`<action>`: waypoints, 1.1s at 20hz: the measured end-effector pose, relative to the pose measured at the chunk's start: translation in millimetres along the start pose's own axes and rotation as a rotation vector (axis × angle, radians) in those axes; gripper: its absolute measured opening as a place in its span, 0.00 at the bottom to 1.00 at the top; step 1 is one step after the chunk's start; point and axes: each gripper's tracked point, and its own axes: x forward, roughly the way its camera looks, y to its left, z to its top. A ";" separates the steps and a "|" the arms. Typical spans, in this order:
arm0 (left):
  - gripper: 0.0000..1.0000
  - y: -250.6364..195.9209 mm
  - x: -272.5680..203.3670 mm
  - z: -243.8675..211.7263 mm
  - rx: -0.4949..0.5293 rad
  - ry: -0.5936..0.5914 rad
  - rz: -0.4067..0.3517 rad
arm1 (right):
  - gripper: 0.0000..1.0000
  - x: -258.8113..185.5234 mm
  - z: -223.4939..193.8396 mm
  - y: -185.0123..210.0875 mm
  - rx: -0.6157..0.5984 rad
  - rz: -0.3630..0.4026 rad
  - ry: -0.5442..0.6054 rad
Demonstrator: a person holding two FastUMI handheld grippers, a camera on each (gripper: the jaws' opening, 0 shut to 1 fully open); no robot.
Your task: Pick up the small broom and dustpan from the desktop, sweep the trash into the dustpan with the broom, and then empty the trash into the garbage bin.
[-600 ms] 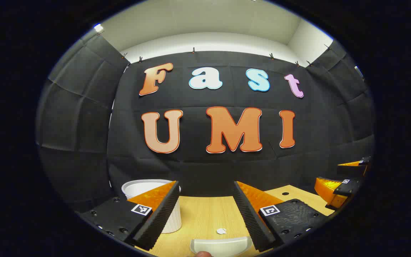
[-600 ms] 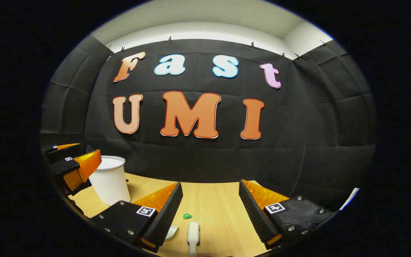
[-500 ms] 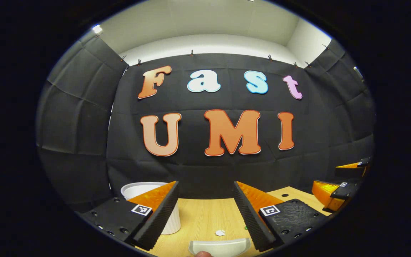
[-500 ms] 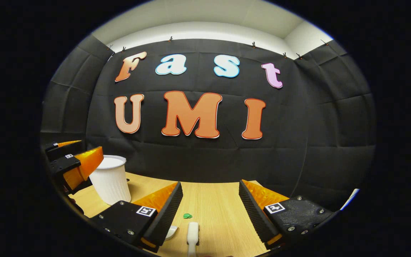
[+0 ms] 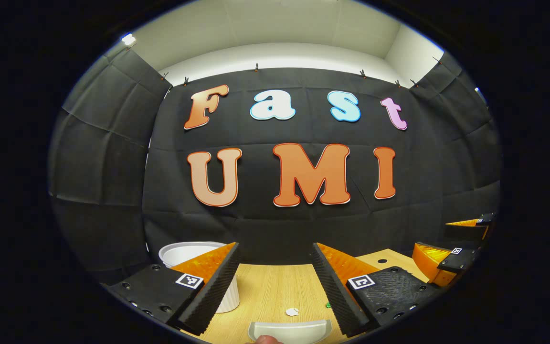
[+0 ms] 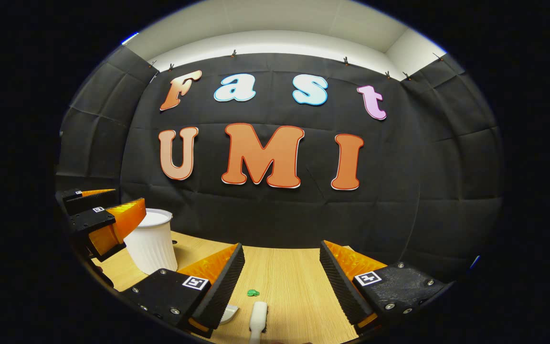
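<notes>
My left gripper is open above the wooden desktop. The white dustpan lies at the bottom edge between its fingers, apart from both. A white scrap and a green scrap lie just beyond the pan. My right gripper is also open, with the white broom handle lying low between its fingers, untouched. The green scrap sits just past the handle. A corner of the dustpan peeks out by the left finger.
A white ribbed garbage bin stands at the back left of the desk, partly hidden behind my left finger in the left gripper view. Each view shows the other gripper at its side. A fingertip shows at the bottom edge.
Both views have drifted slightly. The dustpan and white scrap have slid a little left in the left gripper view. Both grippers stay open, holding nothing.
</notes>
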 end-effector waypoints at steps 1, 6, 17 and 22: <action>0.94 0.3 1.5 -1.5 -0.002 0.006 0.000 | 0.95 1.6 0.2 2.1 -0.003 0.004 -0.001; 0.94 3.8 9.1 -7.8 -0.005 0.018 0.001 | 0.95 8.7 -6.2 7.2 -0.004 0.016 0.016; 0.94 7.2 16.5 -24.5 -0.027 0.081 -0.010 | 0.95 15.4 -21.1 20.0 0.004 0.048 0.067; 0.94 2.5 16.9 -34.6 -0.026 0.110 -0.022 | 0.95 15.4 -28.4 18.8 -0.003 0.048 0.086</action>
